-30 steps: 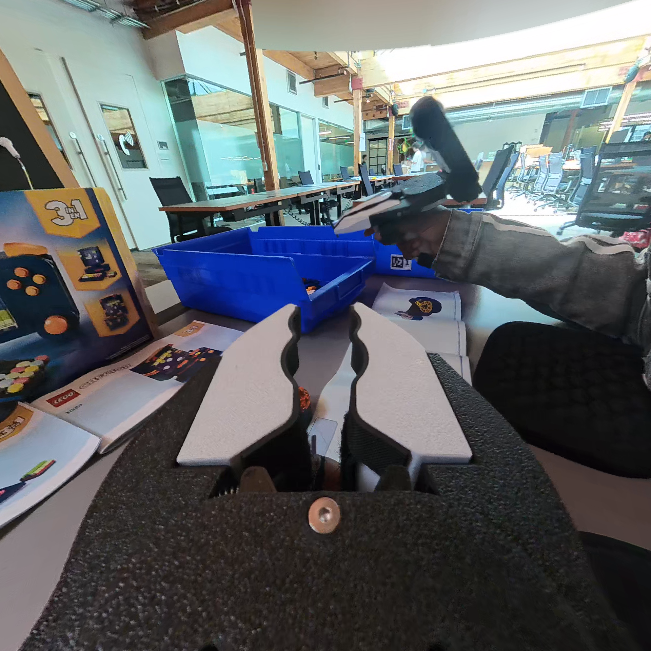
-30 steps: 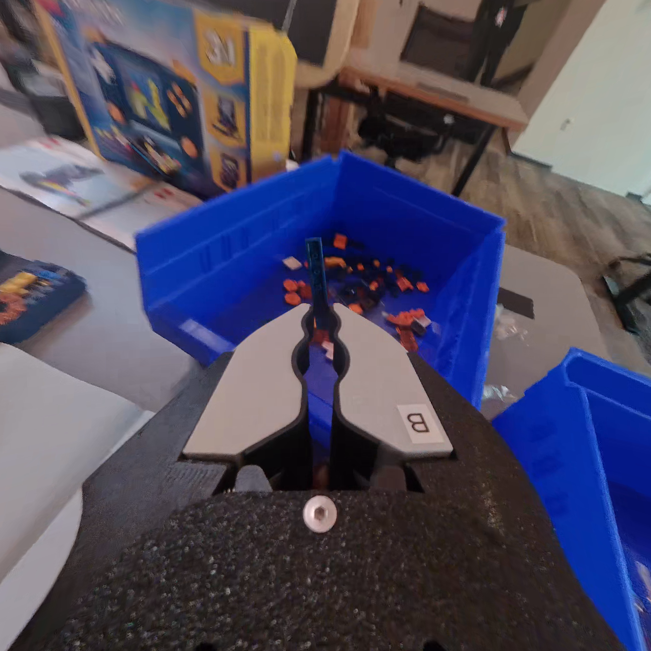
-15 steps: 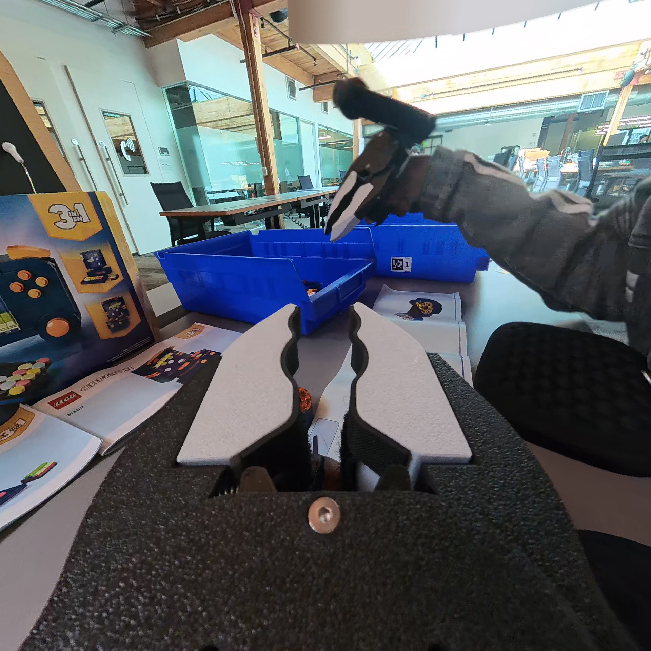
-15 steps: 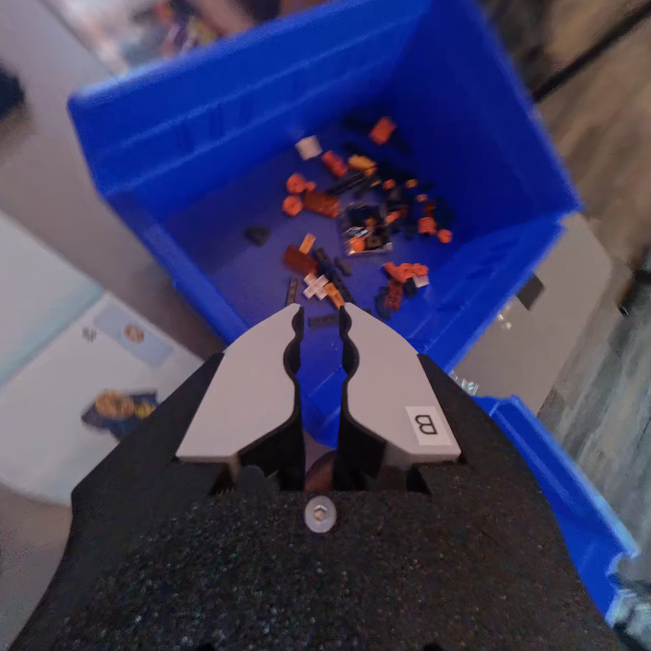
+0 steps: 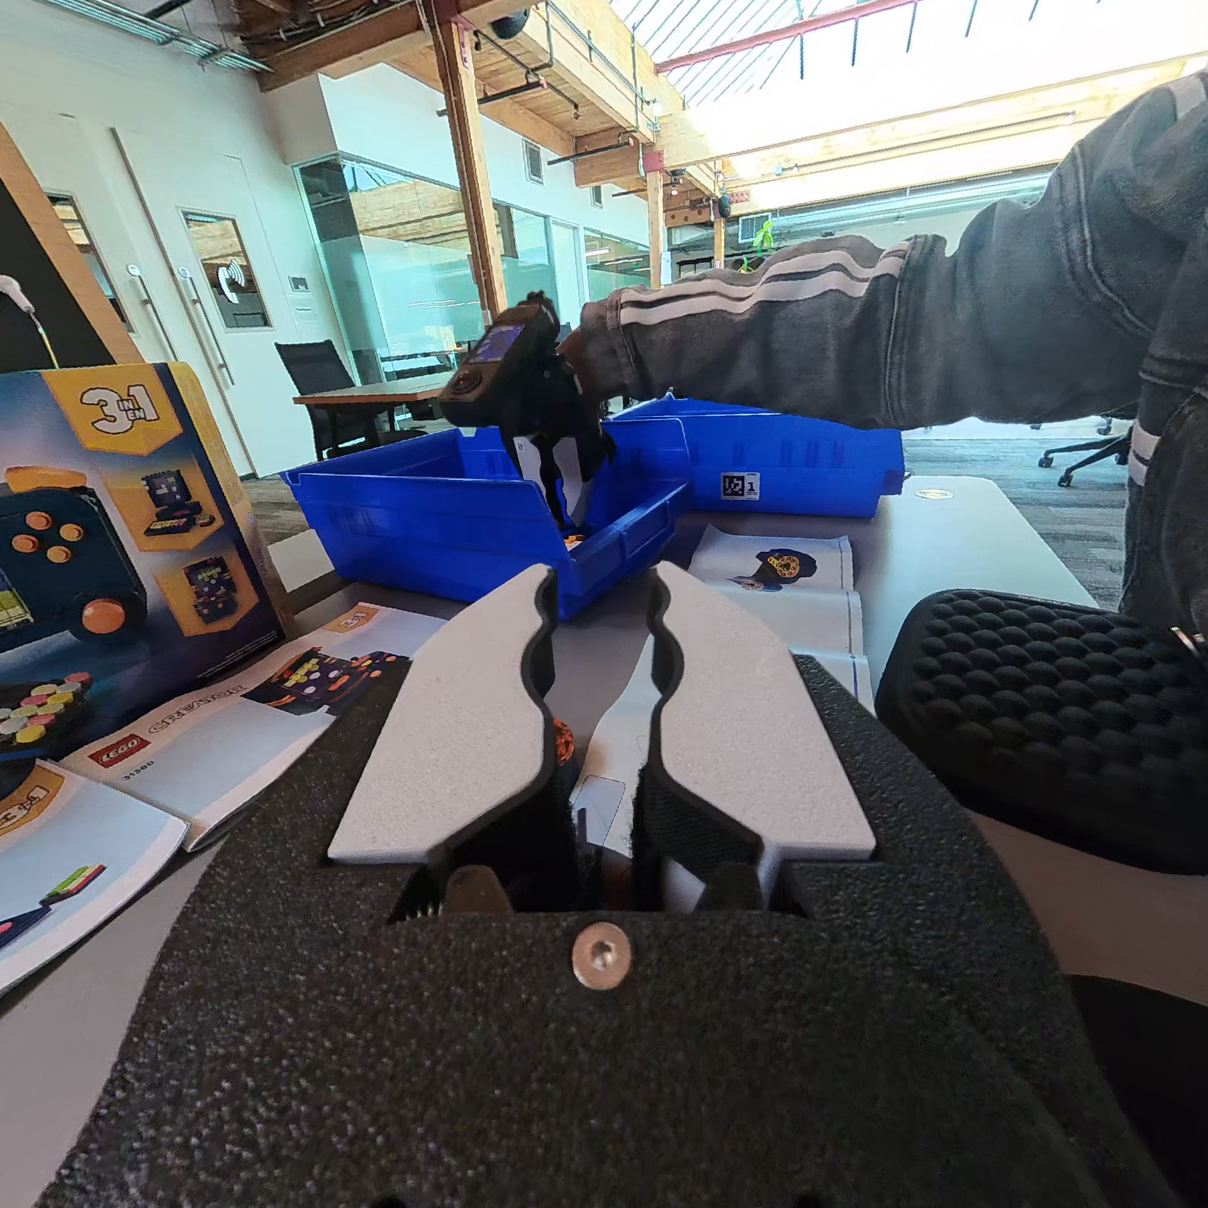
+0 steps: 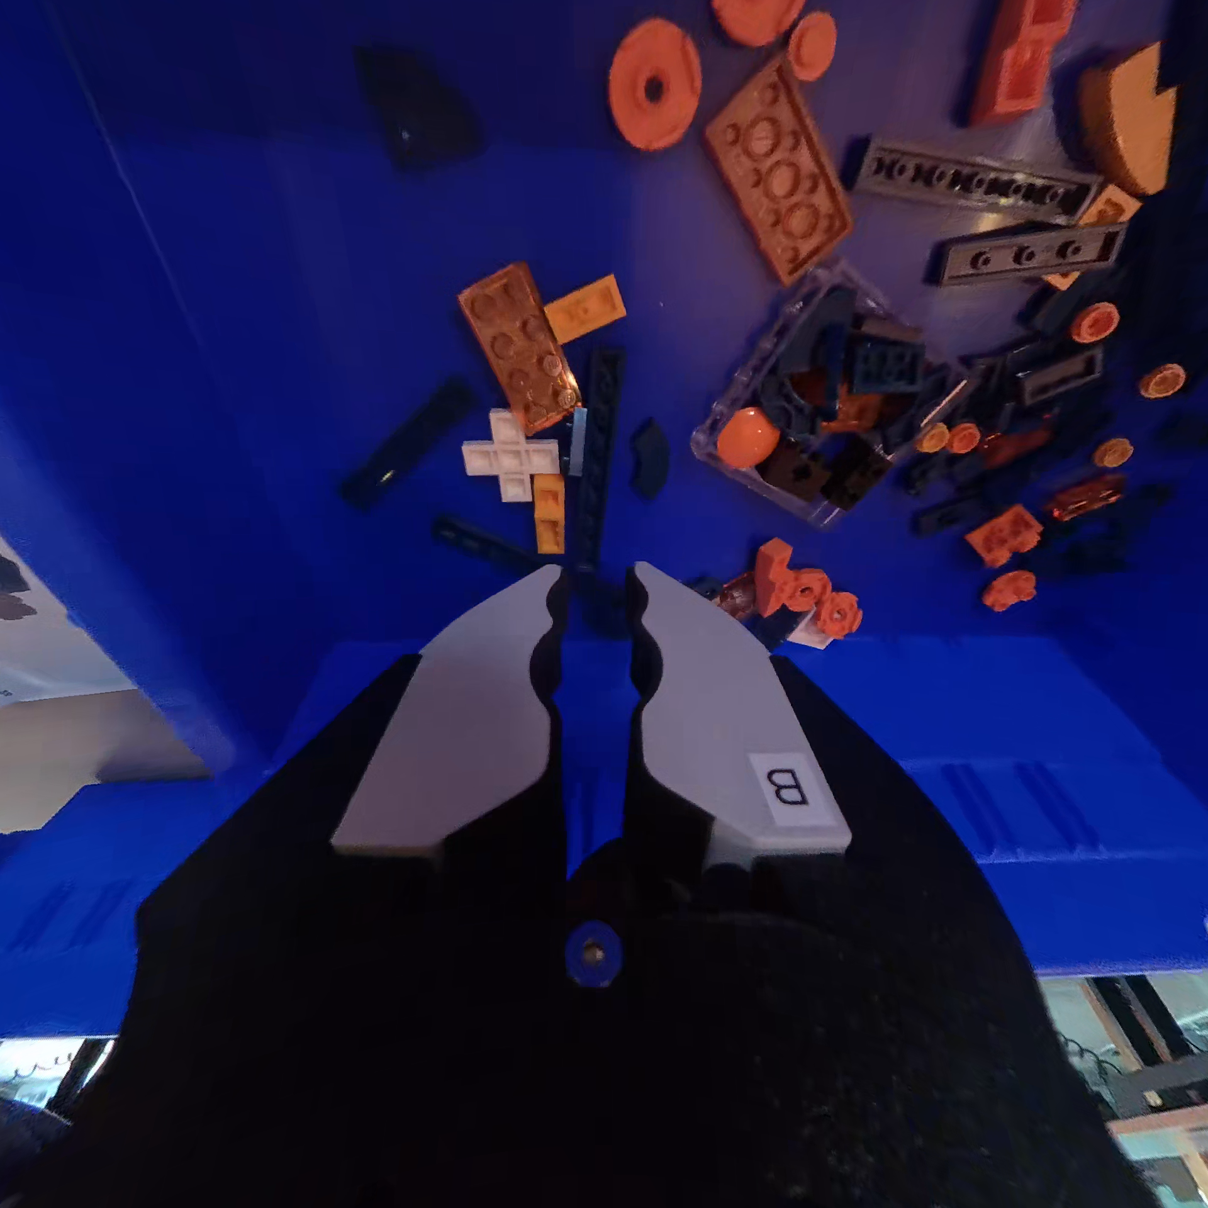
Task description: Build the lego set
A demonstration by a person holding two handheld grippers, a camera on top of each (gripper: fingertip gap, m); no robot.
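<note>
The right gripper (image 6: 596,575) reaches down into the blue bin (image 6: 196,327), its fingers (image 6: 484,706) now parted. A second ago they were pinched on a long dark blue strip (image 6: 598,457), held upright above the bin. That strip now lies flat on the bin floor, released. Its near end sits in the gap between the fingertips, and neither pad visibly presses on it.

The strip's long axis runs almost in line with the fingers, straight away from the gripper. Its far end points at a clear orange plate (image 6: 520,346). A white cross-shaped piece (image 6: 511,454) and a small orange brick (image 6: 549,513) lie just beside it on the left. A clear case of loose parts (image 6: 817,405) sits well to its right.

From the other side, a person's striped sleeve (image 5: 850,340) stretches over the bench (image 5: 980,536) to the bin. The left gripper (image 5: 601,582) has not shifted. It hangs low over the bench with its fingers apart and nothing between them. It sits near an instruction booklet (image 5: 229,738), with a printed toy box (image 5: 131,523) to its left.
</note>
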